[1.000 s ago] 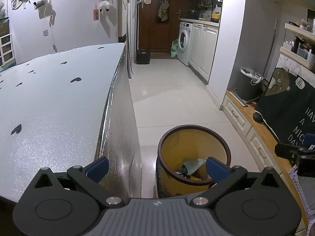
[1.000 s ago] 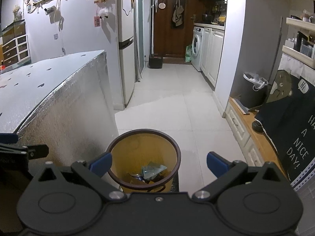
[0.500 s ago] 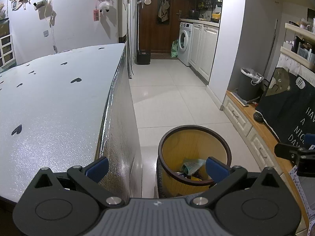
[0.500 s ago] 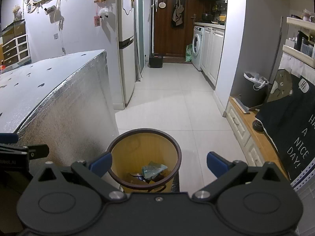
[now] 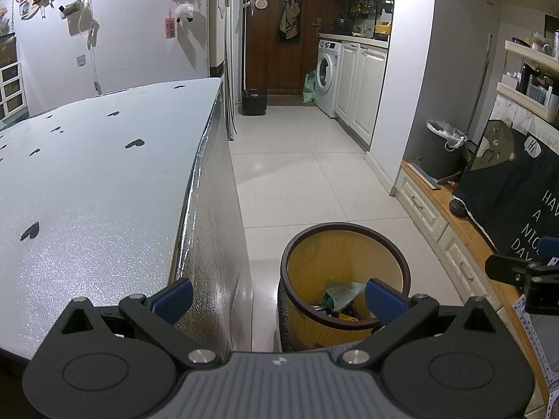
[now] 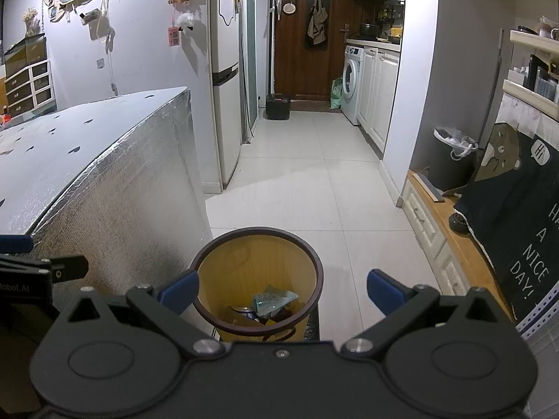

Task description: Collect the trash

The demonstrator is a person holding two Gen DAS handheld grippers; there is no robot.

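Observation:
A round yellow trash bin [image 5: 344, 258] with a dark rim stands on the floor beside the silver table; it also shows in the right wrist view [image 6: 256, 262]. Crumpled green paper [image 5: 340, 293] and other trash lie in its bottom, also in the right wrist view [image 6: 272, 301]. My left gripper [image 5: 277, 300] is open and empty, held above the table's edge and the bin. My right gripper [image 6: 283, 288] is open and empty above the bin. Each gripper shows at the edge of the other's view.
A silver foil-covered table [image 5: 87, 188] with black heart marks fills the left. A low wooden cabinet [image 5: 450, 223] with a dark cloth runs along the right. A grey lined bin [image 5: 442, 150] stands farther back. White tile floor [image 5: 300, 171] leads to a washing machine [image 5: 328, 70].

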